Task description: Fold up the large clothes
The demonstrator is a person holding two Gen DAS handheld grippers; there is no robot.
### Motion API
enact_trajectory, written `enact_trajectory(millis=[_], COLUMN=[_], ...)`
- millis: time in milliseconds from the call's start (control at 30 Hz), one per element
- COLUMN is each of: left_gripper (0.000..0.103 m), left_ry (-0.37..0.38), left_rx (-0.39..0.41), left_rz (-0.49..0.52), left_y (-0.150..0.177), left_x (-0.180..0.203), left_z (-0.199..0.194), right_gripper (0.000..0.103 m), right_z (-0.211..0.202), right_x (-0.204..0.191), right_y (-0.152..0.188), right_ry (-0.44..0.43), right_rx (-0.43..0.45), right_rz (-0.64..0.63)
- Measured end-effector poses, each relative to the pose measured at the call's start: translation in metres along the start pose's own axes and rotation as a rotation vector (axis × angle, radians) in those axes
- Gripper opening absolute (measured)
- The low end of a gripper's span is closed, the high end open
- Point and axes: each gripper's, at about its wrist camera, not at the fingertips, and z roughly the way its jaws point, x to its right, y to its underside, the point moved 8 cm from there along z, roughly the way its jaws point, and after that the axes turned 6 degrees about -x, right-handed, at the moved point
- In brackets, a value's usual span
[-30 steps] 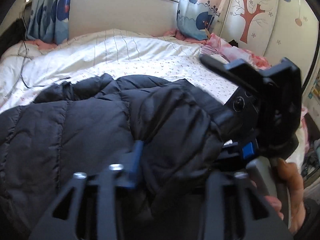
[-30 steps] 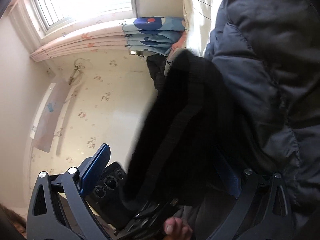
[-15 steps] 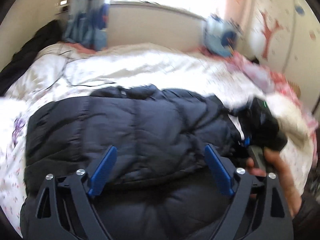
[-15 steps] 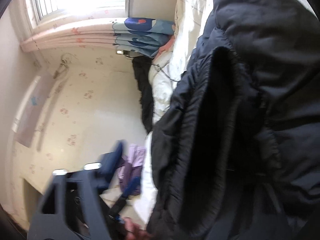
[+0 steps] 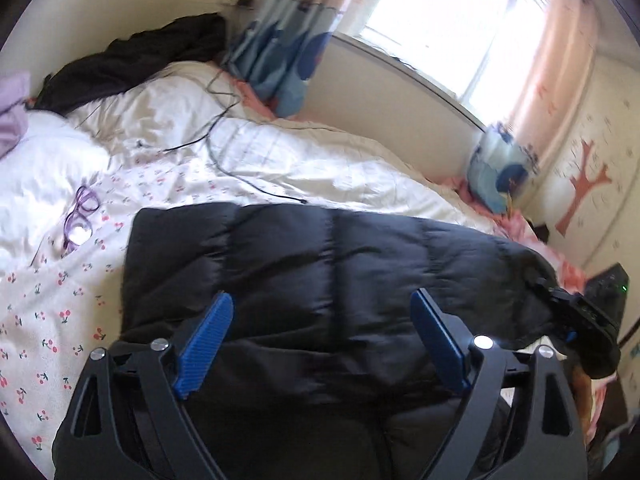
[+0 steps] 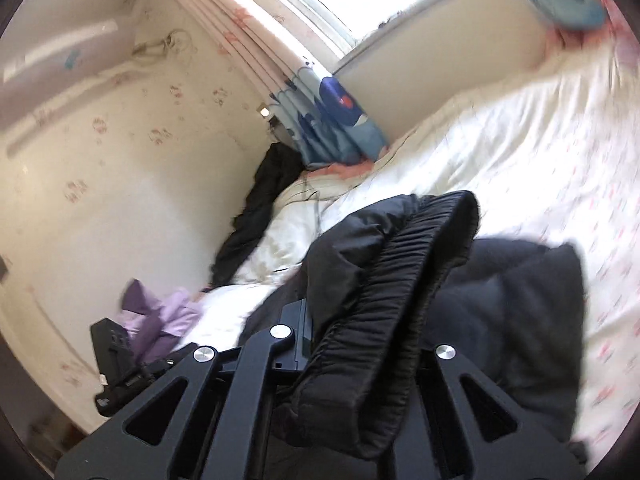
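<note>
The black jacket (image 5: 332, 264) lies across the bed (image 5: 280, 160), its ribbed cuff (image 6: 404, 280) raised. Your right tool (image 6: 352, 356) is clenched on that cuff. Your left tool (image 5: 320, 340) hovers over the jacket, spread wide, gripping nothing. Purple glasses (image 5: 80, 220) lie left of it on the quilt.

A home bedroom: rumpled cherry-print bed (image 5: 60, 320), curtained window (image 5: 440, 20), tree-decal wardrobe (image 5: 588, 184).
</note>
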Motion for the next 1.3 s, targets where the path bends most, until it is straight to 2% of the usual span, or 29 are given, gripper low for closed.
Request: enact_trajectory(millis=[67, 167, 267, 333, 433, 567, 700, 733, 833, 867, 933, 967, 1033, 1100, 1233, 1300], left_gripper=[0.088, 0.087, 0.087, 0.088, 0.087, 0.087, 0.087, 0.087, 0.088, 0.088, 0.088, 0.088, 0.088, 0.088, 0.088, 0.089], left_ry=[-0.021, -0.043, -0.103, -0.156, -0.197, -0.215, -0.262, -0.278, -0.275, -0.267, -0.251, -0.246, -0.243, -0.256, -0.29, -0.283], left_rx=[-0.026, -0.075, -0.12, -0.165, -0.207, -0.218, -0.21, -0.187, -0.129, -0.105, -0.094, -0.099, -0.132, -0.163, -0.237, -0.272], left_rz=[-0.041, -0.106, -0.124, -0.129, -0.139, -0.119, -0.069, -0.053, -0.011, 0.015, 0.049, 0.058, 0.077, 0.087, 0.107, 0.124], left_y=[0.002, 0.01, 0.019, 0.027, 0.036, 0.038, 0.037, 0.034, 0.026, 0.023, 0.022, 0.023, 0.028, 0.034, 0.048, 0.057], left_x=[-0.015, -0.035, -0.049, -0.06, -0.074, -0.077, -0.07, -0.067, -0.053, -0.045, -0.034, -0.032, -0.028, -0.027, -0.033, -0.032], left_z=[0.01, 0.026, 0.038, 0.049, 0.062, 0.066, 0.062, 0.057, 0.045, 0.041, 0.04, 0.042, 0.052, 0.061, 0.081, 0.089], right_gripper=[0.006, 0.006, 0.006, 0.006, 0.007, 0.018, 0.033, 0.039, 0.046, 0.048, 0.055, 0.061, 0.07, 0.07, 0.068, 0.068], right_z=[0.001, 0.009, 0.026, 0.032, 0.035, 0.026, 0.004, -0.004, -0.031, -0.037, -0.049, -0.049, -0.031, -0.003, 0.035, 0.036], right_x=[0.02, 0.07, 0.109, 0.119, 0.124, 0.132, 0.131, 0.131, 0.117, 0.11, 0.082, 0.069, 0.044, 0.04, 0.096, 0.112], right_y=[0.002, 0.023, 0.053, 0.063, 0.072, 0.072, 0.063, 0.06, 0.043, 0.038, 0.027, 0.024, 0.03, 0.044, 0.082, 0.089], right_ry=[0.058, 0.138, 0.227, 0.257, 0.292, 0.303, 0.357, 0.396, 0.541, 0.556, 0.494, 0.467, 0.382, 0.354, 0.516, 0.53], right_rx=[-0.007, -0.046, -0.134, -0.17, -0.198, -0.191, -0.157, -0.134, -0.019, 0.012, 0.108, 0.119, 0.072, -0.029, -0.256, -0.283], right_rz=[0.02, 0.124, 0.186, 0.201, 0.192, 0.239, 0.249, 0.241, 0.137, 0.115, 0.039, -0.006, -0.094, -0.108, -0.034, 0.006])
